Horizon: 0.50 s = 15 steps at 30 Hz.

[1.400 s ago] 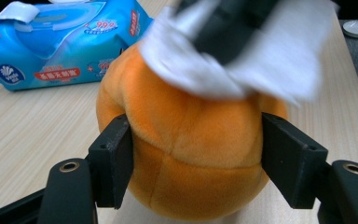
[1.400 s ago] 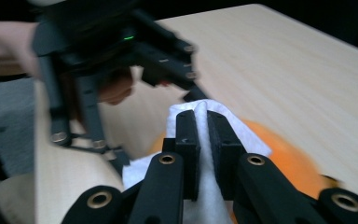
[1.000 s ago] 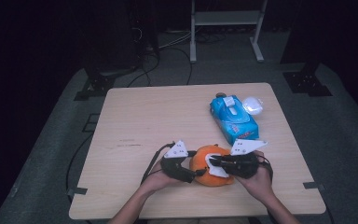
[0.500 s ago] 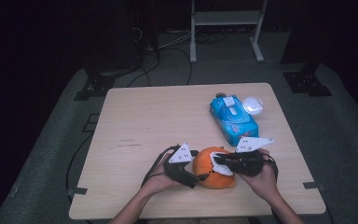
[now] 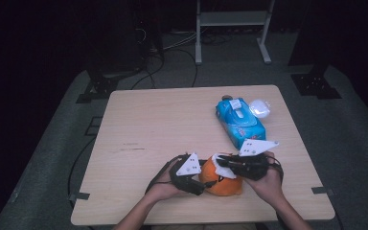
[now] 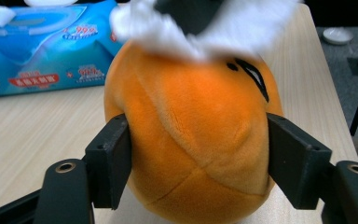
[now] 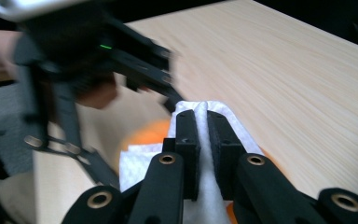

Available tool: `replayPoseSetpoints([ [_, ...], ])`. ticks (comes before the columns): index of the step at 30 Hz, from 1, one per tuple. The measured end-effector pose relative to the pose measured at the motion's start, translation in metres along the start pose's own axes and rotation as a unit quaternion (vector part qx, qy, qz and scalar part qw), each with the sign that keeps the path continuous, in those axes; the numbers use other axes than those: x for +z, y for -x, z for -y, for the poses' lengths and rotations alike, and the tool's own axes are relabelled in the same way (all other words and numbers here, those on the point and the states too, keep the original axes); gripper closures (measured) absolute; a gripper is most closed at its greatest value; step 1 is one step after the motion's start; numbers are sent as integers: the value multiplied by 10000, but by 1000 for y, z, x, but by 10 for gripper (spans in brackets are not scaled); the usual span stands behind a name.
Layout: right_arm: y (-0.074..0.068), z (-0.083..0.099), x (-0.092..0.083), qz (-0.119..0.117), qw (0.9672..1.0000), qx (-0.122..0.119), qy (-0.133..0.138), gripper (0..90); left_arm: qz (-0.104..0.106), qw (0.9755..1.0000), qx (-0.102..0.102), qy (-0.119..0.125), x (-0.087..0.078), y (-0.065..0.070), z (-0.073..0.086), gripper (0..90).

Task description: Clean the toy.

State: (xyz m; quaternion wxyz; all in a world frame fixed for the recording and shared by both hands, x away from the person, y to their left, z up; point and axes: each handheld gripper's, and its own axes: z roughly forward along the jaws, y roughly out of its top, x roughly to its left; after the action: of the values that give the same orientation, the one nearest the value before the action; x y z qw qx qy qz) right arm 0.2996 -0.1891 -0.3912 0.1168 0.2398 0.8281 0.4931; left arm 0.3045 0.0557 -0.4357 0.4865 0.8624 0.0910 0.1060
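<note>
While my left claw (image 6: 198, 154) is clenched around the orange plush toy (image 6: 191, 135) at the near edge of the table (image 5: 172, 124), its jaws having just been closing in on the soft body until the pads dent both flanks, my right claw (image 7: 204, 140) is pinched tight on a white wipe (image 7: 209, 186) and holds it against the top of the toy. I judge the chief risk to be the plush squirming: it is round and yielding, so a firm rub from the wipe could roll it out between my left jaws, or push it off the table's near edge, which lies just beside it. The wipe is thin, too, and held by a narrow fold, so dragging it hard over the fuzzy fabric could pull it free of my right jaws. By my count there is one plush toy, one wipe in use, one blue pack of wipes (image 5: 240, 122) well apart toward the far right, and one small white lid-like piece (image 5: 259, 108) touching that pack.
</note>
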Motion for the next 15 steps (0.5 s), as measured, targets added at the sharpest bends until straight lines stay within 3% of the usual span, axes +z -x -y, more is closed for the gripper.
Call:
replayPoseSetpoints([
  [2,6,8,-4,17,9999,133,-58,833,148,9988,-462,24,1,-6,2,196],
  [4,7,14,-5,-40,9997,198,-100,833,386,9944,-970,158,1,-11,2,143],
  [5,6,15,-5,-108,9996,240,-88,833,490,9896,-1333,227,2,-13,1,123],
  [6,2,15,-5,-182,9996,213,-87,832,419,9894,-1380,176,2,-12,-1,133],
  [11,-16,4,6,-443,9990,-13,-13,832,203,9971,-709,188,2,-1,-4,260],
  [13,-23,-1,11,-376,9991,-204,-51,833,130,9990,-414,131,1,3,-7,284],
  [15,-24,-5,12,-306,9991,-298,-56,833,102,9995,-261,121,0,5,-8,301],
])
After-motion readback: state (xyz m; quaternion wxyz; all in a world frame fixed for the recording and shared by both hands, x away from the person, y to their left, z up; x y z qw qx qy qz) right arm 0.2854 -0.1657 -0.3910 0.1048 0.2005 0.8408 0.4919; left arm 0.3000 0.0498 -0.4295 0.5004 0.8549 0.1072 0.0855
